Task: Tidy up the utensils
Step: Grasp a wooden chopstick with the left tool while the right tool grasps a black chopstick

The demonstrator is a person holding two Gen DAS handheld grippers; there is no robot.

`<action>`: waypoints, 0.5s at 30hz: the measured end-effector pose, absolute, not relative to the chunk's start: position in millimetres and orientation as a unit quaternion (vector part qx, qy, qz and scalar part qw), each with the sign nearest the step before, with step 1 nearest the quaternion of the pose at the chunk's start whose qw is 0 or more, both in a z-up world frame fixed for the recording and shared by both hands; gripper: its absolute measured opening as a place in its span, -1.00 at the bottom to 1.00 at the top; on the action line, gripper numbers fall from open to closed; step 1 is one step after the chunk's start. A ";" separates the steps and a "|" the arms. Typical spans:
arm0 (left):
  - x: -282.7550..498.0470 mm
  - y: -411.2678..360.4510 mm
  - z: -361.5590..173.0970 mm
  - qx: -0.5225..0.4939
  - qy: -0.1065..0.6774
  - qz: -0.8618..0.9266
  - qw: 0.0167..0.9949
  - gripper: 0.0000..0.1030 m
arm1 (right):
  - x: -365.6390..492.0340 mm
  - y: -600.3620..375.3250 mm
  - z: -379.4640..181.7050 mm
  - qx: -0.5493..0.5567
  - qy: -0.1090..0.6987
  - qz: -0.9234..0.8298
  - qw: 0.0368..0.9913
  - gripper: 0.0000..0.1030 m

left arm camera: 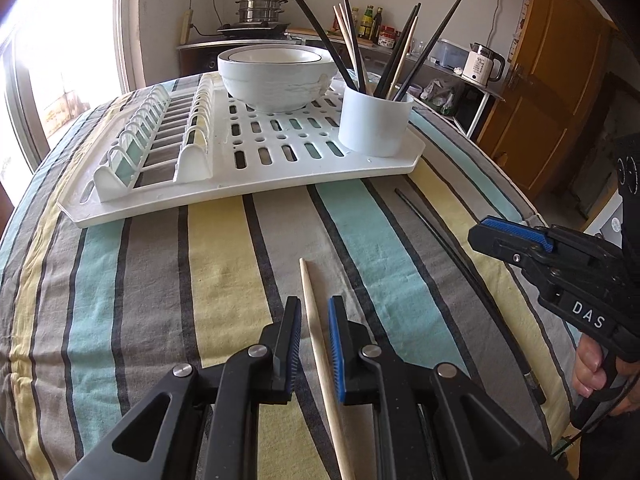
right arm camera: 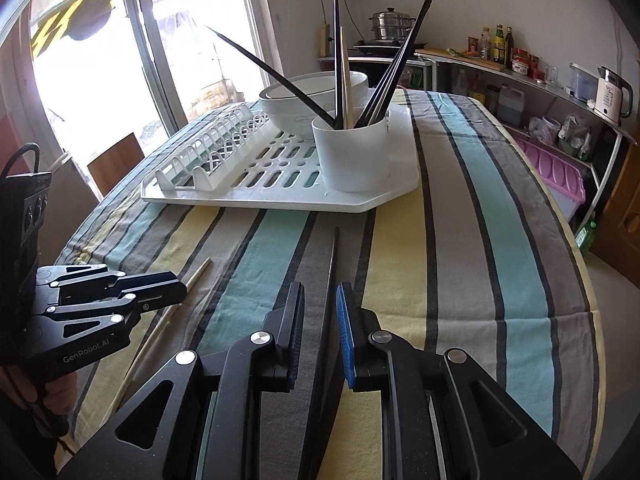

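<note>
While my left gripper (left arm camera: 314,344) straddles the wooden chopstick (left arm camera: 316,344) at lower centre, unclenched, my right gripper (right arm camera: 320,332) straddles the black chopstick (right arm camera: 330,280) — both slightly parted, pitched downward.

This is a home kitchen w/ an eating table. At 12 o'clock in the left wrist view a steel steamer pot (left arm camera: 261,7) stands on a gas stove (left arm camera: 253,29) by the wall. At 1 o'clock are sauce bottles (left arm camera: 370,21) on a counter, and an electric kettle (left arm camera: 483,61) on a metal shelf. The table has a striped cloth (left arm camera: 224,264) and a white dish rack (left arm camera: 256,148) w/ a bowl (left arm camera: 276,74) and a chopstick cup (left arm camera: 376,122). At 3 o'clock is a wooden door (left arm camera: 560,60), at 9 o'clock a bright window (left arm camera: 60,60).
</note>
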State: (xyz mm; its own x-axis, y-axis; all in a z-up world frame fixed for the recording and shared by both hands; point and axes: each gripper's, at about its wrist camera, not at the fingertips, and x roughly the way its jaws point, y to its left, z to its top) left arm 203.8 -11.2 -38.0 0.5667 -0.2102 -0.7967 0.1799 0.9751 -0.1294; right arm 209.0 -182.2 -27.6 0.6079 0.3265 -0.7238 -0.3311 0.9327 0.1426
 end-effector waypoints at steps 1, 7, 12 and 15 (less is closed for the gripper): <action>206.0 -11.8 -39.2 -0.015 0.456 -0.108 0.884 -0.74 | 212.8 -180.1 -30.1 -0.007 0.408 0.184 0.894 -0.67; 212.0 -13.4 -41.4 -0.012 0.461 -0.103 0.881 -0.74 | 231.6 -170.4 -43.5 -0.026 0.433 0.181 0.883 -0.67; 207.5 -15.3 -42.7 -0.003 0.456 -0.099 0.884 -0.74 | 238.2 -167.0 -48.0 -0.042 0.443 0.177 0.878 -0.67; 203.9 -19.5 -42.5 0.013 0.451 -0.092 0.888 -0.74 | 238.9 -162.2 -48.0 -0.058 0.443 0.175 0.877 -0.69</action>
State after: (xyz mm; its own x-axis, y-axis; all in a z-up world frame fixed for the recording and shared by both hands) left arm 203.9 -19.5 -42.5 0.5758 -0.1516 -0.8034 0.1751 0.9827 -0.0599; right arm 238.9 -162.2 -48.0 0.5453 0.2565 -0.7981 -0.3592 0.9317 0.0539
